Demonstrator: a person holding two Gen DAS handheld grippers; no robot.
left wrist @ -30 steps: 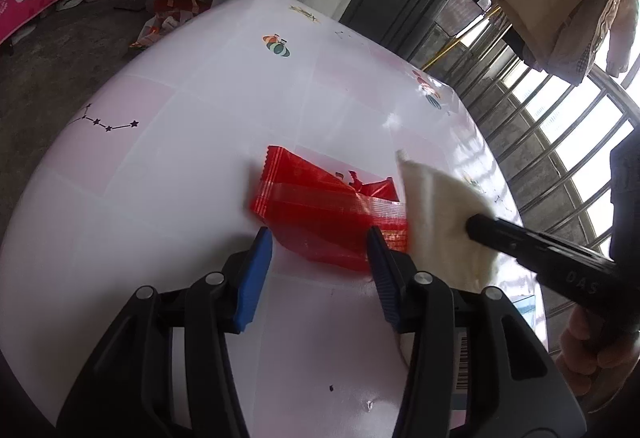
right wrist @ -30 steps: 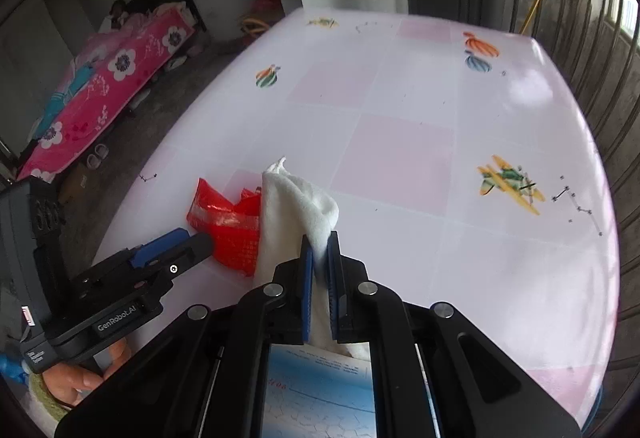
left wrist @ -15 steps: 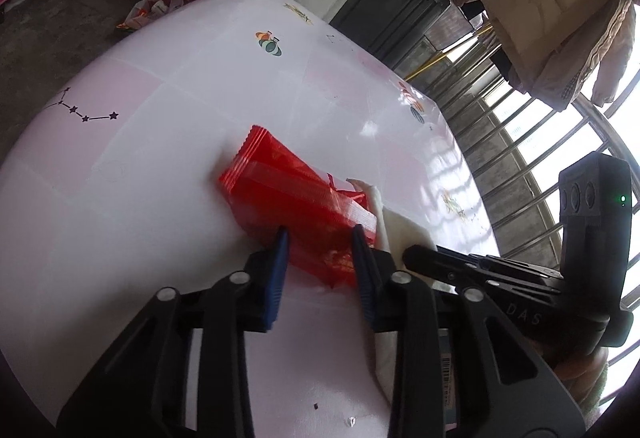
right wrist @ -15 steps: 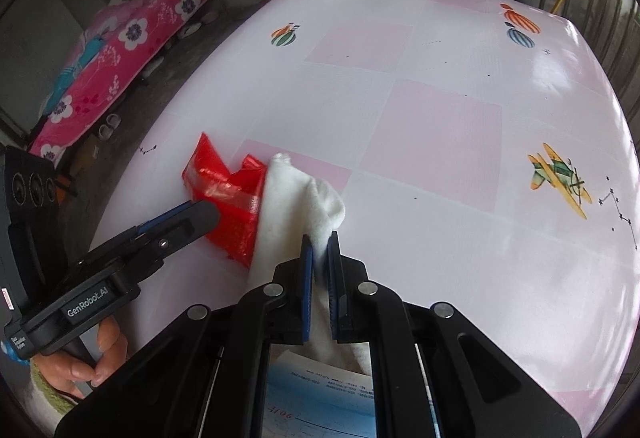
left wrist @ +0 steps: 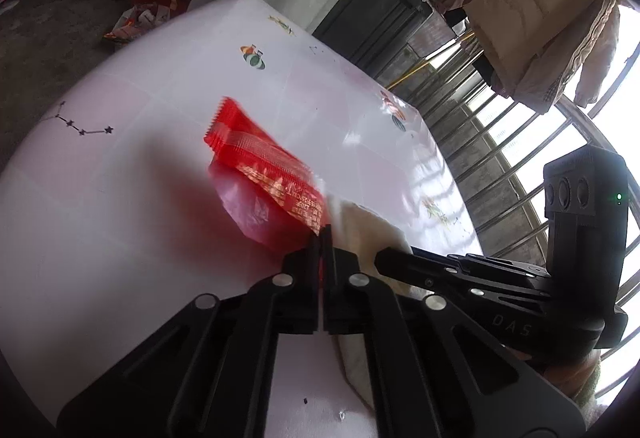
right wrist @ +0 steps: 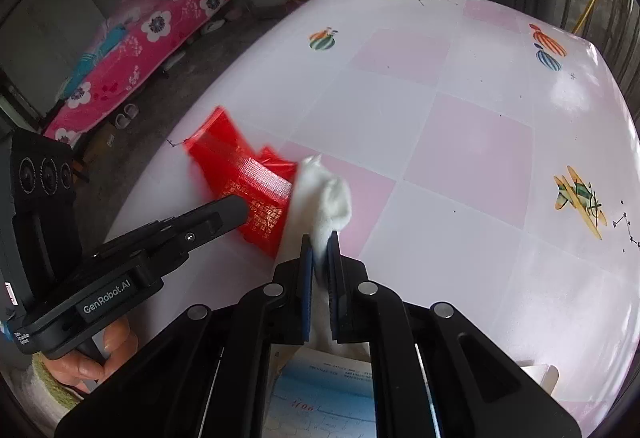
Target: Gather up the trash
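Left gripper [left wrist: 321,234], seen from its own wrist camera, has just been closing and now pinches the near corner of the red wrapper [left wrist: 264,165], a sliver of red film showing between the shut jaws. That wrapper sits on the pink-and-white table [left wrist: 120,197], its far serrated edge tipped up and free. To the right lies the white tissue [left wrist: 360,226], touching the wrapper, with the right gripper [left wrist: 384,258] reaching in over it.

From the right wrist camera, the right gripper [right wrist: 320,242] is clamped on the near part of the tissue [right wrist: 326,189], whose puffy far end stands up beside the wrapper [right wrist: 244,173]. The left gripper [right wrist: 240,207] comes in from the left, its tip on the wrapper's near edge.

Both pieces look very light. The wrapper is thin, glossy film, likely slippery and crinkly, so a corner pinch may slide out; taking it deeper along the flat sealed edge would probably hold better. The tissue is soft and compressible, apt to tear if tugged, best held at its bunched middle.
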